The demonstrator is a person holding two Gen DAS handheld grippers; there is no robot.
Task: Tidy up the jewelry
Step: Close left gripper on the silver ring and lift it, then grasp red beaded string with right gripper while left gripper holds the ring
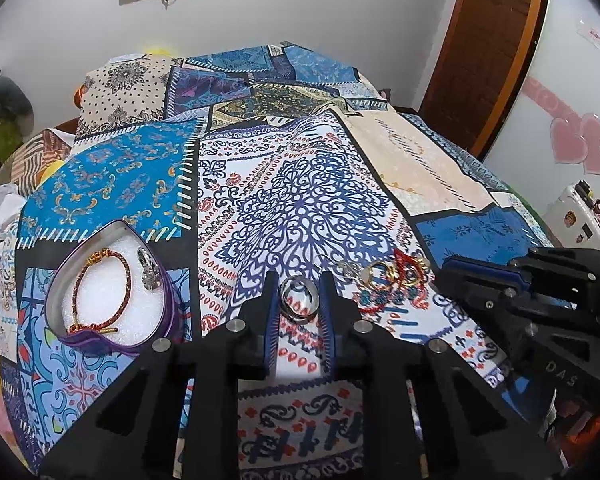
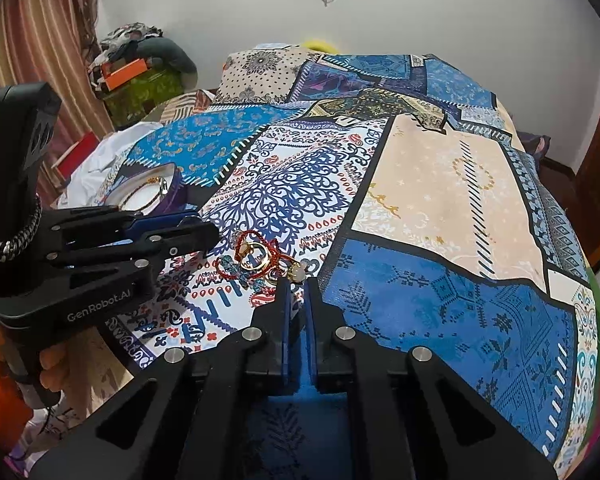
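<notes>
My left gripper (image 1: 299, 280) is shut on a silver bangle (image 1: 299, 295), held upright between its blue pads just above the bedspread. A heart-shaped purple tin (image 1: 56, 304) at the left holds a red braided bracelet (image 1: 100, 292) and a silver piece (image 1: 148, 272) on white foam. A tangle of red, gold and blue jewelry (image 1: 388, 276) lies right of the bangle; it also shows in the right wrist view (image 2: 260, 264). My right gripper (image 2: 297, 284) is nearly closed and empty, its tips just short of that pile. The left gripper (image 2: 208, 228) shows at left there.
A patchwork bedspread (image 1: 312, 200) covers the bed. Pillows (image 1: 128, 88) lie at the far end. Clothes and an orange box (image 2: 124, 70) are piled by the curtain. A wooden door (image 1: 496, 40) stands at the right. White cloth (image 2: 100, 164) lies by the tin.
</notes>
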